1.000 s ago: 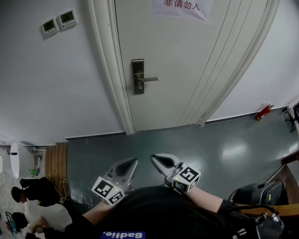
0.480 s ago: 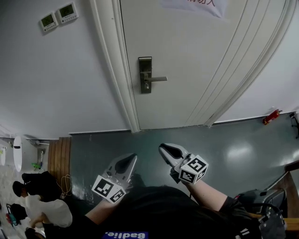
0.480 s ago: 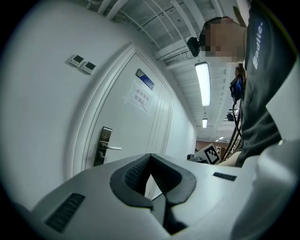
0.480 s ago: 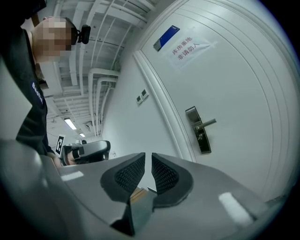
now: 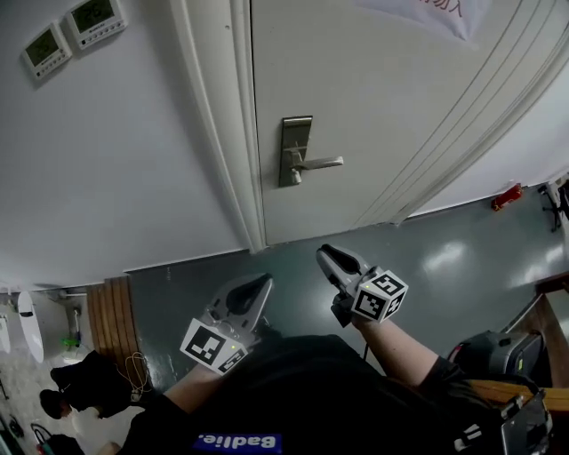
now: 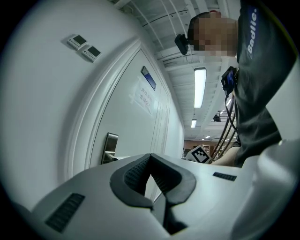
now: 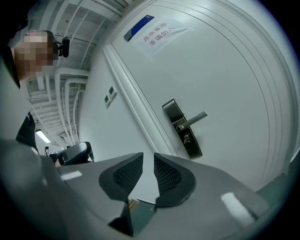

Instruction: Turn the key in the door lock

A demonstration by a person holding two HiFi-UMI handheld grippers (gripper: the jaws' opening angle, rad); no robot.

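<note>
Open floor [image 5: 427, 258] separates the door lock [image 5: 295, 151] from left gripper [image 5: 262, 283], fingers [image 6: 136, 171] clenched, and right gripper [image 5: 324, 252], fingers [image 7: 123, 174] just parting, empty.

The top edge is cutting off the paper notice [image 5: 425, 11]; the left gripper [image 6: 150, 159] is hiding the lower part of the lock plate [image 6: 110, 146].

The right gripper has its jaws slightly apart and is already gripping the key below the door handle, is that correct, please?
Not quite: it grips nothing. In the right gripper view the right gripper is well short of the door. Its jaws, which have just been opening, stand slightly apart with nothing between them, and the key below the handle is untouched.
</note>
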